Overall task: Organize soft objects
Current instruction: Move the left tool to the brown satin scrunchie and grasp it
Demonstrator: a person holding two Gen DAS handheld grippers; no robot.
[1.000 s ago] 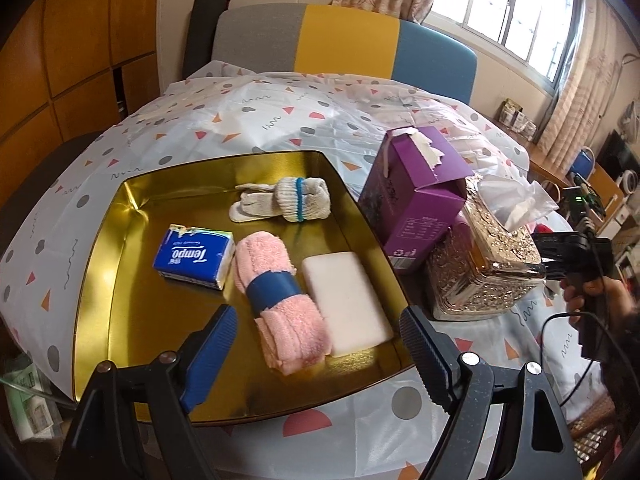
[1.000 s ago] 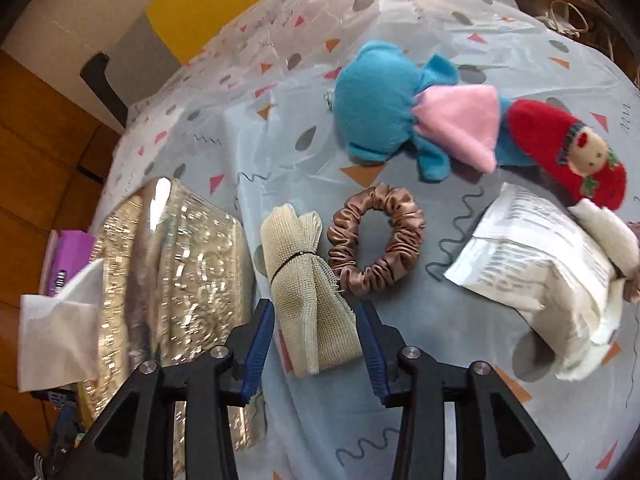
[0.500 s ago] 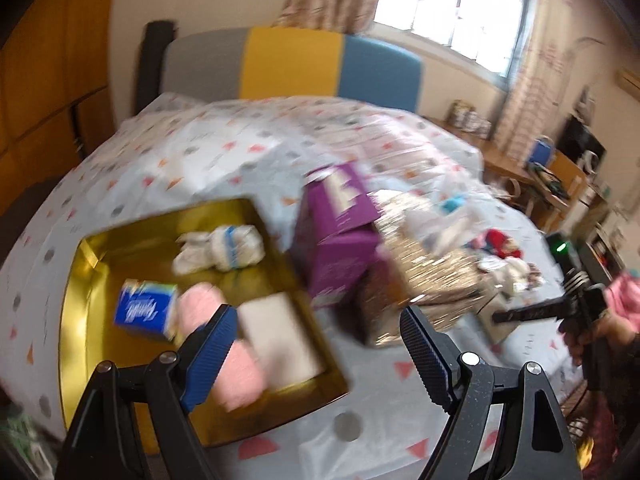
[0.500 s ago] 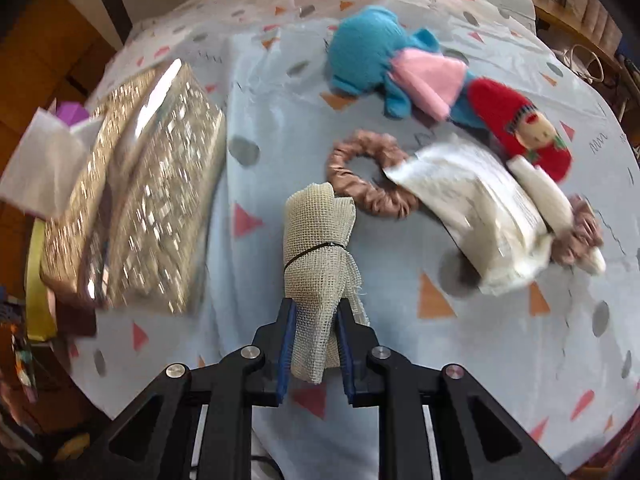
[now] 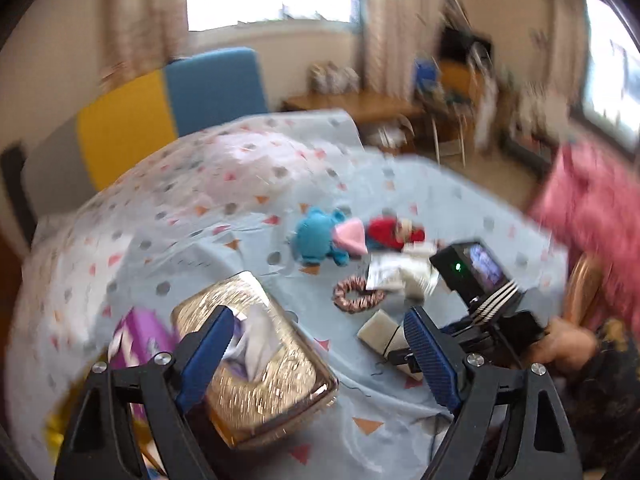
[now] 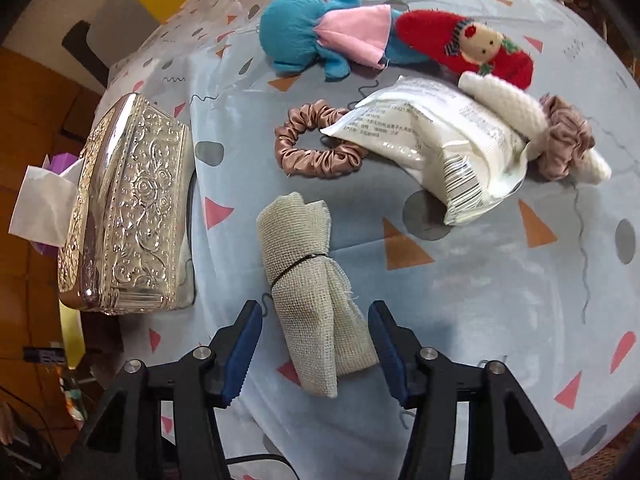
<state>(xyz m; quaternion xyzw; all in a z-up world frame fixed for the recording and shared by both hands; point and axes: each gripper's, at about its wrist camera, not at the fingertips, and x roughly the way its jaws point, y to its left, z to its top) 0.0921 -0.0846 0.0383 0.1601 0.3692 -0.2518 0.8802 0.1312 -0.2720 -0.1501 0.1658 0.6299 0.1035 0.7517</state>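
Observation:
A beige mesh cloth roll tied with a black band lies on the tablecloth between the jaws of my right gripper. Those jaws are opening, and the pads stand clear of the roll on both sides. Beyond it lie a brown scrunchie, a white packet, a blue and pink plush, a red doll and a second scrunchie. My left gripper hangs open and empty above the tissue box. In the blurred left wrist view the mesh roll sits under the right gripper's body.
An embossed silver tissue box stands left of the roll, with a purple box behind it. A person's hand and pink sleeve are at the right. Chairs and a desk lie beyond the table.
My right gripper closed on the mesh roll, dragged it nearer the table's front, then opened off it. My left gripper swung right and up, from the gold tray to the tissue box.

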